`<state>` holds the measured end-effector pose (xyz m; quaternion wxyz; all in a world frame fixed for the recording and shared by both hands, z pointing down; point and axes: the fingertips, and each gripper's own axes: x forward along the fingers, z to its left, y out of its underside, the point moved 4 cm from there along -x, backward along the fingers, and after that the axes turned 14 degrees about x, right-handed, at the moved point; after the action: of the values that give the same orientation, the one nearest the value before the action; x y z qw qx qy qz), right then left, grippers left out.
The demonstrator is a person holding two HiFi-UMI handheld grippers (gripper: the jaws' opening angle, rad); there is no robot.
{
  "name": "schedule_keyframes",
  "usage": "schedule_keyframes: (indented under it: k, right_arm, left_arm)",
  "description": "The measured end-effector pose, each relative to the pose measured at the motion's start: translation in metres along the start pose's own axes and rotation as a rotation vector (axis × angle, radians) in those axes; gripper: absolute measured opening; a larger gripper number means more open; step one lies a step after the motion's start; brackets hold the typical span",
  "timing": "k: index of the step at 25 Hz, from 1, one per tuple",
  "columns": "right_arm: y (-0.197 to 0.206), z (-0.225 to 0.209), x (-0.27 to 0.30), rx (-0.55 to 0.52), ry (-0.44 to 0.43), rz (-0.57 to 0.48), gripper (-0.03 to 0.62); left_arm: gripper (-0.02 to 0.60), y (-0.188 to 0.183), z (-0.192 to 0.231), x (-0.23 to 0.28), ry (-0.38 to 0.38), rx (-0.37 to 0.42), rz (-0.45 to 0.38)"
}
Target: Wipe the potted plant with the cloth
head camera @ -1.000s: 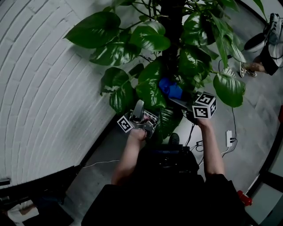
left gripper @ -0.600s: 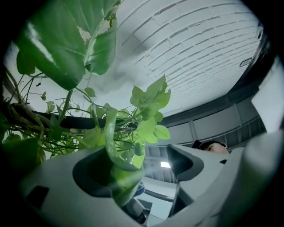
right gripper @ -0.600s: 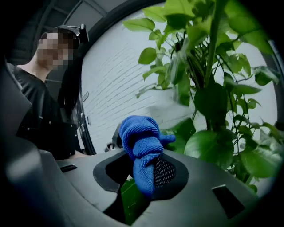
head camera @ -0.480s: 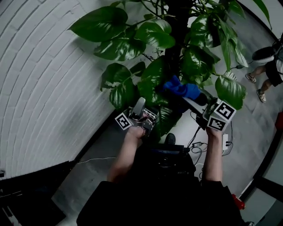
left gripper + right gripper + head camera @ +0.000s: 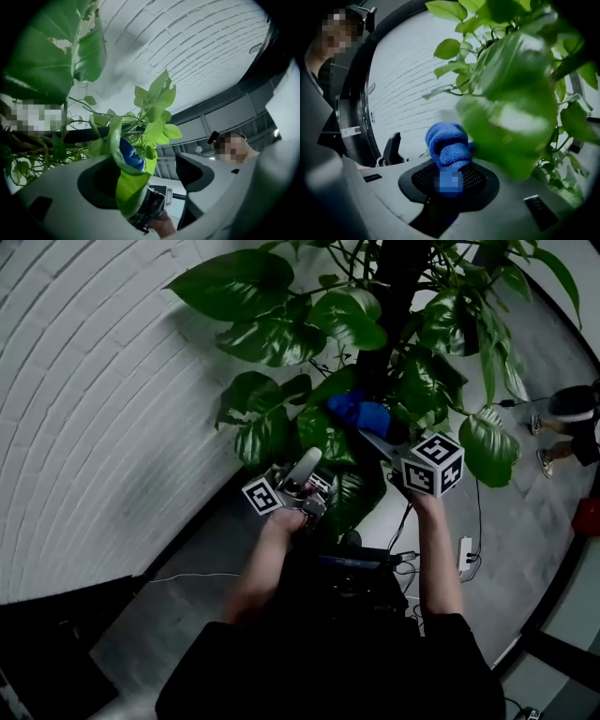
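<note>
Right gripper (image 5: 449, 178): clenched on the cloth (image 5: 446, 143), which bulges past the jaws as a blue wad.
Cloth: up among the middle leaves of the plant (image 5: 347, 320), just beside its dark stem (image 5: 394, 287). In the right gripper view a blurred leaf sits right next to the wad.
Left gripper (image 5: 149, 164): released, jaws standing well apart after just closing a little. It is tilted upward under the foliage.
Leaf (image 5: 126, 185): hangs between the left jaws, lying along the left one and not pinched. The cloth shows just behind it.
Hands: both are raised in front of the person. The left is lower and nearer the wall (image 5: 84, 409), and the right is beside it, reaching into the plant.
Wall: white brick, close behind the plant.
Floor (image 5: 525, 549): grey, with a power strip (image 5: 462, 552) and its cable below the right arm.
</note>
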<state>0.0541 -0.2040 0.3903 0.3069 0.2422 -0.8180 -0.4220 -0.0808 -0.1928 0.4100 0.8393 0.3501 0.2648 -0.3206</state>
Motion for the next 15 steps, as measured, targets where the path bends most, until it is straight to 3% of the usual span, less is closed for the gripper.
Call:
schedule_keyframes:
  k: [8, 15]
  right_arm:
    - [0.044, 0.049, 0.014, -0.084, -0.093, 0.16, 0.121]
    - [0.069, 0.086, 0.018, -0.206, -0.146, 0.264, 0.121]
  left_arm:
    - [0.418, -0.001, -0.015, 0.002, 0.054, 0.101, 0.103]
    - [0.44, -0.009, -0.021, -0.009, 0.071, 0.137, 0.091]
